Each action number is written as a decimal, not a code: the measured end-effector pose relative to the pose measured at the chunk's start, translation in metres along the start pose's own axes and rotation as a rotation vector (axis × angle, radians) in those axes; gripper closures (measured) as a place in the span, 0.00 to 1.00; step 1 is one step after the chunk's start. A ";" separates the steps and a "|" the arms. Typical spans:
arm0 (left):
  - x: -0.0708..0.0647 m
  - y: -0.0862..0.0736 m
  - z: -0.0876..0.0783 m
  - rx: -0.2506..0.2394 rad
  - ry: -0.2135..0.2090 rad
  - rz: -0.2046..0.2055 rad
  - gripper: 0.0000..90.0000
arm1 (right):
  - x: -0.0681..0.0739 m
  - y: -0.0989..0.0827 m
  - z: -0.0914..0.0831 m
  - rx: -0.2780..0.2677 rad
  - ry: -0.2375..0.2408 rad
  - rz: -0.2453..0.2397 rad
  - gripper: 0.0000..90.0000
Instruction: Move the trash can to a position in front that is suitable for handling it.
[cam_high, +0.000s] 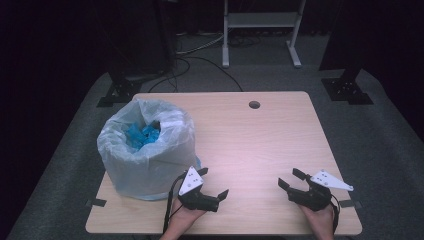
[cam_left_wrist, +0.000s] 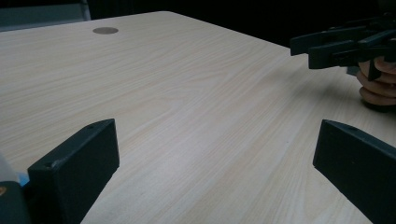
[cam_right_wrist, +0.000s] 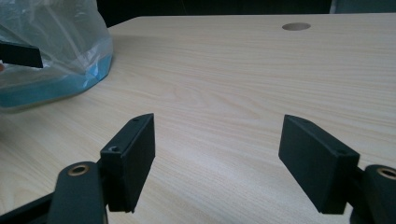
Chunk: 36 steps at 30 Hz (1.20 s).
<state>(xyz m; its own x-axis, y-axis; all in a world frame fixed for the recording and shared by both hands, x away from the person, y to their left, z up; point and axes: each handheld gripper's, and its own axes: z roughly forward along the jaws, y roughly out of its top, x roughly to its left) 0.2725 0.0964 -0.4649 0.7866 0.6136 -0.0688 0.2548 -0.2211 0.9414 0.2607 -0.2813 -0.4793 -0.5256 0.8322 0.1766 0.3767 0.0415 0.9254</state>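
Here the left gripper (cam_high: 214, 184) rests low on the worktop (cam_high: 260, 145), just beside the plastic-lined bin (cam_high: 146, 150), its fingers wide apart with nothing between. The right gripper (cam_high: 292, 180) sits well apart, fingers also spread and empty.

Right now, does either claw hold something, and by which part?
No, nothing is held. The left claw and the right claw are both open above the light wooden table.

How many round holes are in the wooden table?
1: a small round grey hole near the far edge of the light wooden table. The clear plastic bag could hide another.
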 end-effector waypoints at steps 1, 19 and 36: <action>-0.002 0.002 0.000 -0.001 -0.011 -0.004 0.00 | 0.000 0.000 -0.001 -0.003 0.001 0.003 0.29; -0.017 0.038 -0.016 -0.040 -0.075 -0.011 0.00 | 0.000 0.000 0.001 0.002 0.003 0.008 0.29; 0.005 0.121 -0.076 -0.096 -0.044 0.043 0.00 | 0.001 0.001 0.002 0.008 0.026 -0.001 0.29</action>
<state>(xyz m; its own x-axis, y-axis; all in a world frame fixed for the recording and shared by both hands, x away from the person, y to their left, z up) 0.2644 0.1308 -0.3263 0.8200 0.5710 -0.0398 0.1664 -0.1713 0.9711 0.2614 -0.2791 -0.4791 -0.5457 0.8175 0.1840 0.3821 0.0474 0.9229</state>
